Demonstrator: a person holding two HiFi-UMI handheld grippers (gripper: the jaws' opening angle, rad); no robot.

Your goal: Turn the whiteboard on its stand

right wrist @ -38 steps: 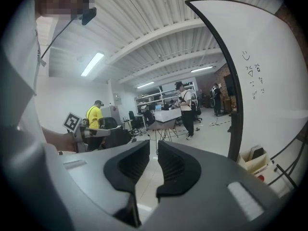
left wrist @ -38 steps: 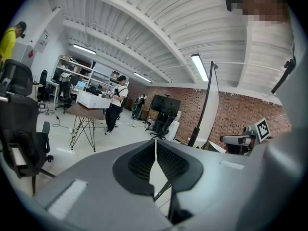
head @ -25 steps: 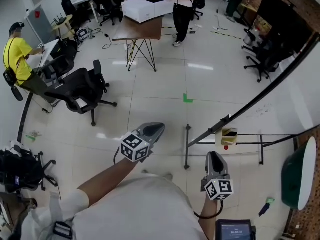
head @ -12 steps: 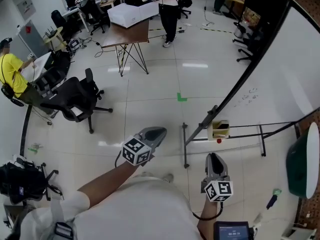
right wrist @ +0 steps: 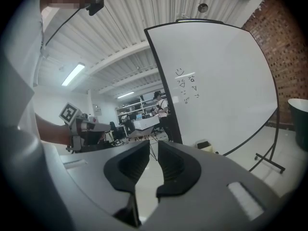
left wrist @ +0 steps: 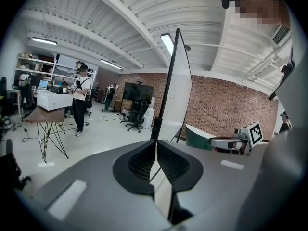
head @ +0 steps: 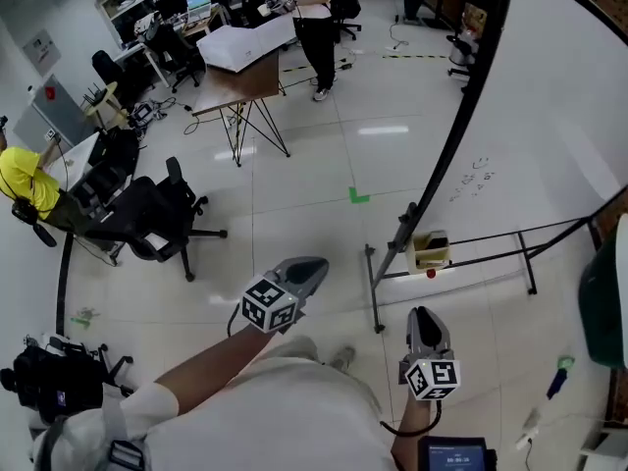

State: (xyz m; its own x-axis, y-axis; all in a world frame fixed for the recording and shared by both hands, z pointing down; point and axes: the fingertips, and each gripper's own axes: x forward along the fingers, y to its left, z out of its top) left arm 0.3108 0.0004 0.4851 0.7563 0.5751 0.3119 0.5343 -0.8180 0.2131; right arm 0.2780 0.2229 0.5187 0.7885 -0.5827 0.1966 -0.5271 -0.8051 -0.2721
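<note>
We hold our left gripper (head: 310,265) pressed together and our right gripper (head: 421,314) slightly spread, both empty. The whiteboard (head: 549,96) stands ahead on its stand (head: 461,263), probably ready for pushing its edge.

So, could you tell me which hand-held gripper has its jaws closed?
The grey left hand-held gripper: its jaws meet, empty, while those of the right hand-held gripper stand apart.

illegible scribbles (right wrist: 188,86) on the whiteboard (right wrist: 226,71)
</note>
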